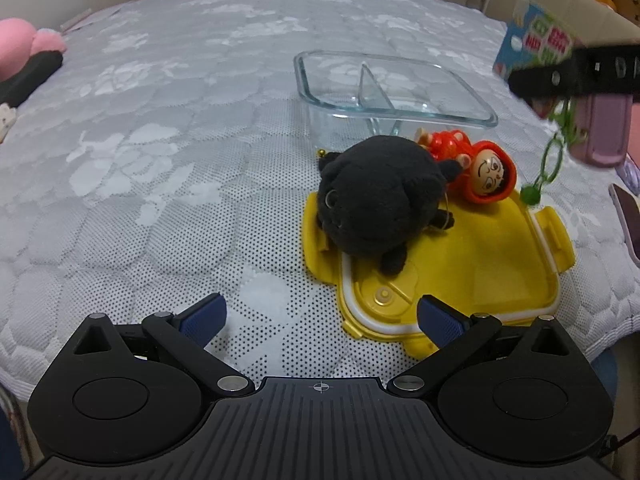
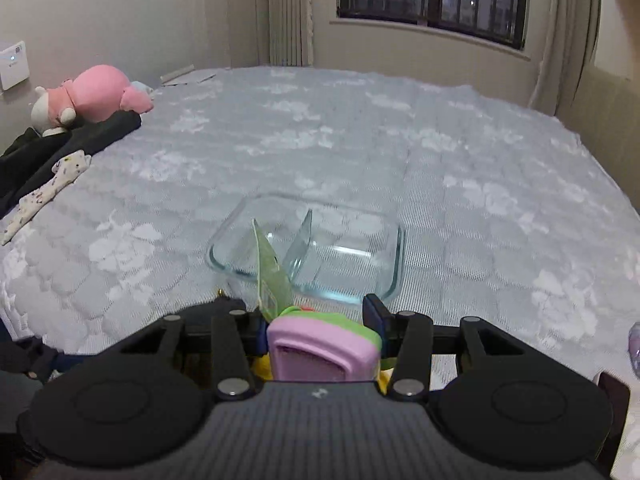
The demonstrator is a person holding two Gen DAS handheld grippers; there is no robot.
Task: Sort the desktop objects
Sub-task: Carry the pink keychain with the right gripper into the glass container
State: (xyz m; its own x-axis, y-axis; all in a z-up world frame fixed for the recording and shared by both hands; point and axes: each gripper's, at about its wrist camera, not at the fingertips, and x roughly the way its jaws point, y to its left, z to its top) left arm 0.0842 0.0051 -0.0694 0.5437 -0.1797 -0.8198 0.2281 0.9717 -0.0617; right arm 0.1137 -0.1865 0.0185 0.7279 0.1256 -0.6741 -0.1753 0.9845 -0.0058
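Bedspread (image 1: 160, 140); blurred pink item (image 2: 320, 350) hides right jaws' grip.

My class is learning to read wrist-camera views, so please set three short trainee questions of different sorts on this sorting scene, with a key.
1. True or false: the black plush toy lies inside the glass container.
2. Which tongs hold something, and what?
3. Multiple choice: the red doll lies (a) in the glass container, (b) beside the black plush toy at the yellow lid, (c) in the left tongs.

Key
1. False: it rests partly on the yellow lid, and the container holds nothing.
2. The right tongs are shut on a pink and green object; the left tongs are open.
3. b
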